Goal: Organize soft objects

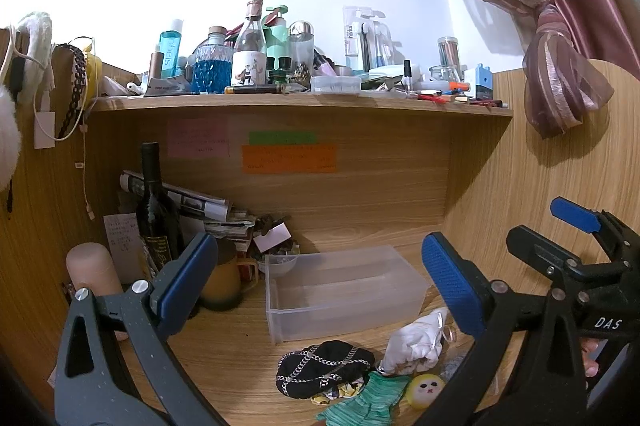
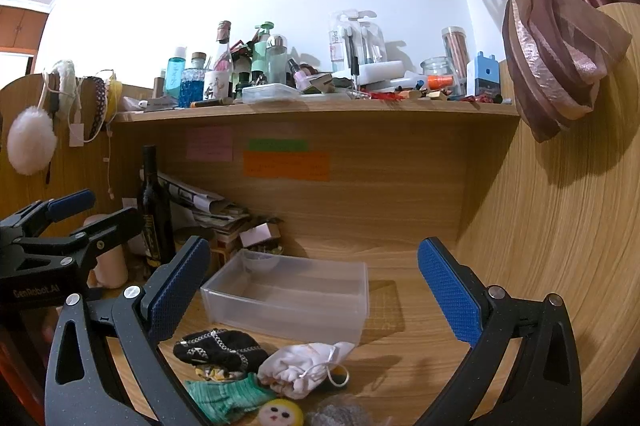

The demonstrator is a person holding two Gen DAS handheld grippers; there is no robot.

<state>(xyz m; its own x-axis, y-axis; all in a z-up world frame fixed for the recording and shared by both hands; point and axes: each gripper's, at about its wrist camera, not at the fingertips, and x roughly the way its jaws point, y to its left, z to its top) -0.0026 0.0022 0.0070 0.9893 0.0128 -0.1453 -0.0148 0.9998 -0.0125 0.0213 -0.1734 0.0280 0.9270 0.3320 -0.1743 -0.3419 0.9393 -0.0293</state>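
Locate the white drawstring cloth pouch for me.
White drawstring cloth pouch lies on the desk before the clear plastic bin, right of the black chain-patterned fabric.

My left wrist camera is looking forward between my left gripper (image 1: pixel 320 274) fingers, down into the desk nook from just above. My right wrist camera is facing the same way from slightly further right, past my right gripper (image 2: pixel 316 290). Both are taking in the clear plastic bin (image 1: pixel 344 290) (image 2: pixel 288 298), the soft pile near it, and the cluttered shelf (image 1: pixel 300 103) (image 2: pixel 312 109).
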